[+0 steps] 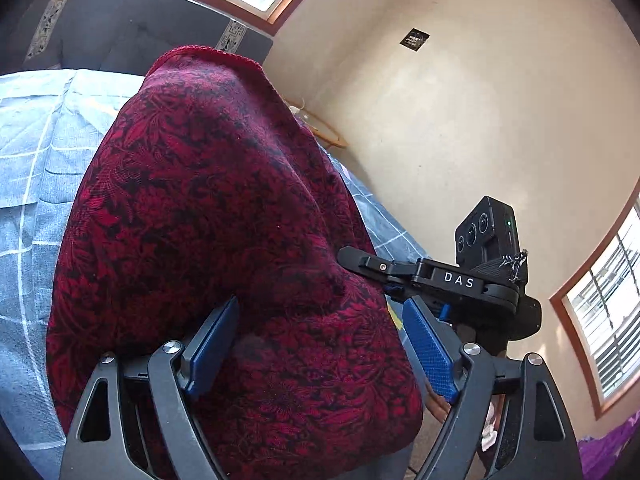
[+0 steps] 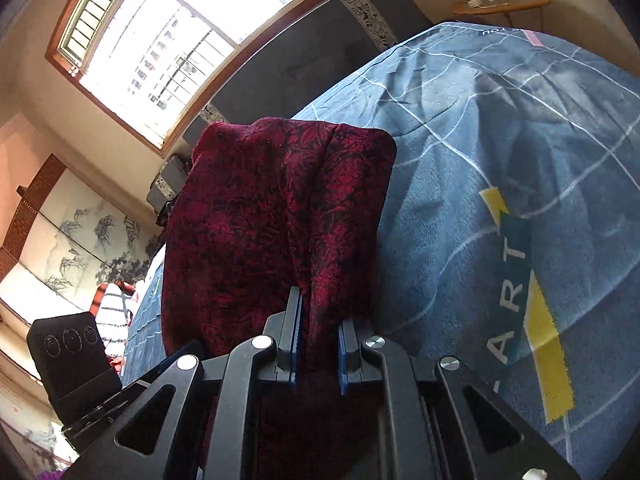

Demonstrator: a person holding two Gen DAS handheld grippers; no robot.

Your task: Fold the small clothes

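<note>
1. Sunlit bedroom, left wrist view: a bed with a blue grid-patterned cover [image 1: 28, 184] lies under a window, a cream wall to the right. The red floral garment [image 1: 224, 220] fills the middle of the view, raised off the cover and draped toward the camera. Your left gripper [image 1: 320, 344] stands wide, cloth lying between its blue pads; the left pad looks to touch the fabric, the right pad stands clear, so I judge no grip here. Your right gripper [image 1: 360, 262] reaches in from the right, meeting the garment's edge.

2. Right wrist view: the same blue cover [image 2: 500, 160], with a yellow and teal printed patch, spreads to the right. The garment [image 2: 276, 216] hangs as a doubled panel, its top edge rounded over, and runs down between the pads. Your right gripper [image 2: 318, 348] is narrowly set and pinches a gathered fold of it.

3. Progress, as a judgement: the garment appears part-folded but is in the air, not laid flat. Remaining: set it down on the cover, square the edges, complete any further fold. No finished pieces are visible.
</note>
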